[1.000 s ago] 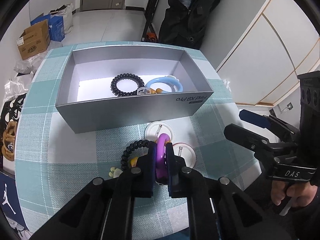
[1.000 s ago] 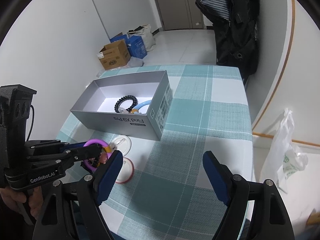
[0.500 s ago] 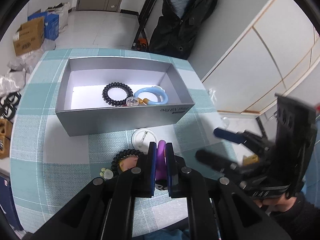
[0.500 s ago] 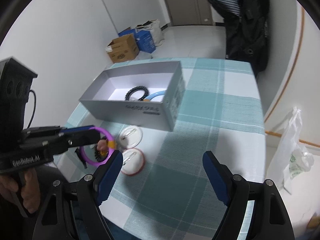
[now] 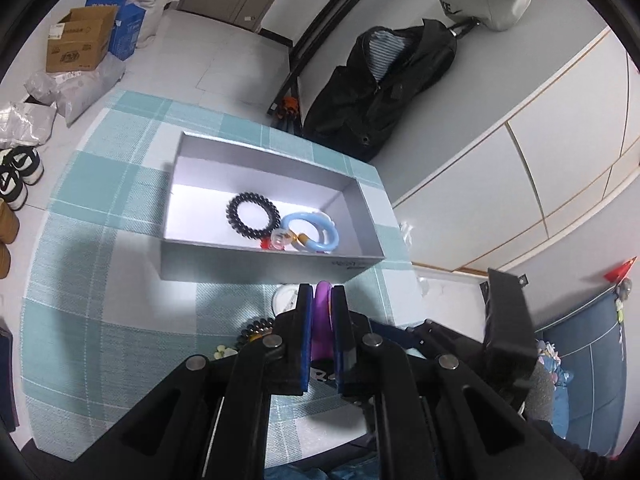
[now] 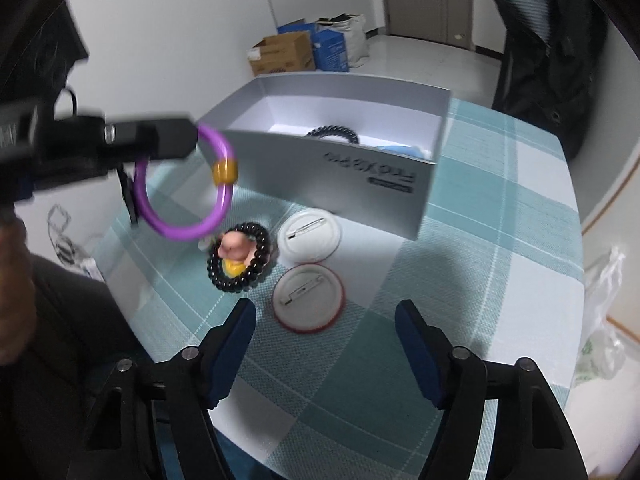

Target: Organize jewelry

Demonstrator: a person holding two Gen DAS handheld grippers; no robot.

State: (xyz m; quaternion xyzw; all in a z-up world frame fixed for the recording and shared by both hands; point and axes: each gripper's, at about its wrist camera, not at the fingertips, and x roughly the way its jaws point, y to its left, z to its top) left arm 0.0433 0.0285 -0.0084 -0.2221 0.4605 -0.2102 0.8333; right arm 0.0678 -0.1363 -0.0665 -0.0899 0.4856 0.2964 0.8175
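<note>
My left gripper [image 5: 322, 292] is shut on a purple bracelet [image 5: 322, 320] and holds it in the air just before the grey box [image 5: 256, 264]. In the right wrist view the purple bracelet [image 6: 180, 234] hangs from the left gripper [image 6: 191, 136], left of the box [image 6: 320, 176]. A black coil hair tie [image 5: 253, 216] and a blue bracelet [image 5: 310, 234] lie in the box. My right gripper [image 6: 325, 312] hovers over two white badges [image 6: 308, 298]; its jaws are closing with nothing gripped. A second coil tie [image 6: 239, 256] rings a small figure on the cloth.
The checked tablecloth [image 6: 500, 240] ends close to my right gripper at the near edge. A black coat [image 5: 376, 92] hangs beyond the table. Cardboard boxes [image 5: 78, 42] and shoes [image 5: 16, 176] sit on the floor to the left.
The left gripper has lifted the purple bracelet off the cloth toward the box. The right gripper has swung left and down over the badges, and its jaws stand narrower.
</note>
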